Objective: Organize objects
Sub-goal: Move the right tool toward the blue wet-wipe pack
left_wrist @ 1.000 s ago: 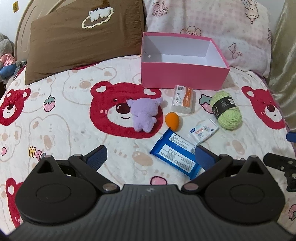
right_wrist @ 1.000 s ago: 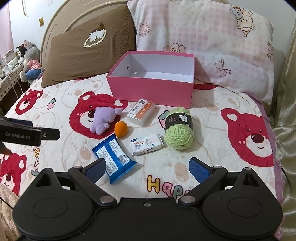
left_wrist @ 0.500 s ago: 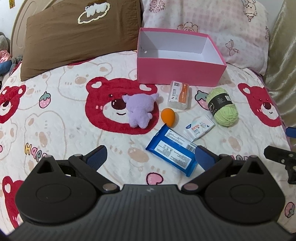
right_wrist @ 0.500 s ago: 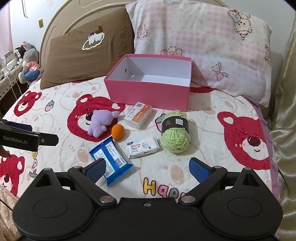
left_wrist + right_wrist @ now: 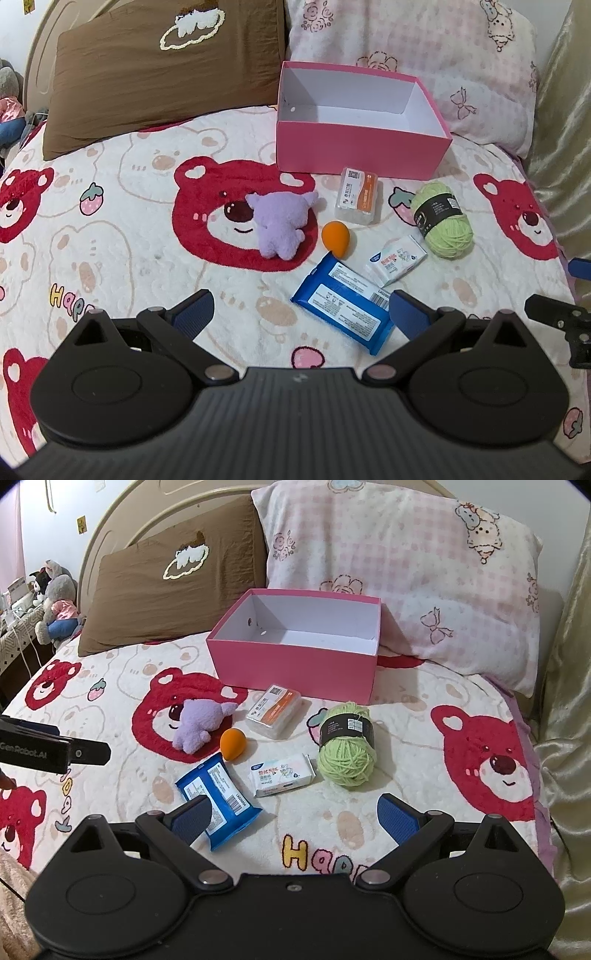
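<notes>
As both cameras edge closer than a second ago, left tongs (image 5: 299, 308) and right tongs (image 5: 293, 818) hang wide and empty over the bed; fuzzy purple plush (image 5: 279, 225), yarn ball (image 5: 347, 753) and glossy blue wipes pack (image 5: 343, 306) lie before the empty pink cardboard box (image 5: 295, 664).

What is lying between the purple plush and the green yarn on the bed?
In the right wrist view, the orange egg-shaped sponge and the white tissue pack lie between the purple plush and the green yarn; the clear box sits slightly behind that line.
</notes>
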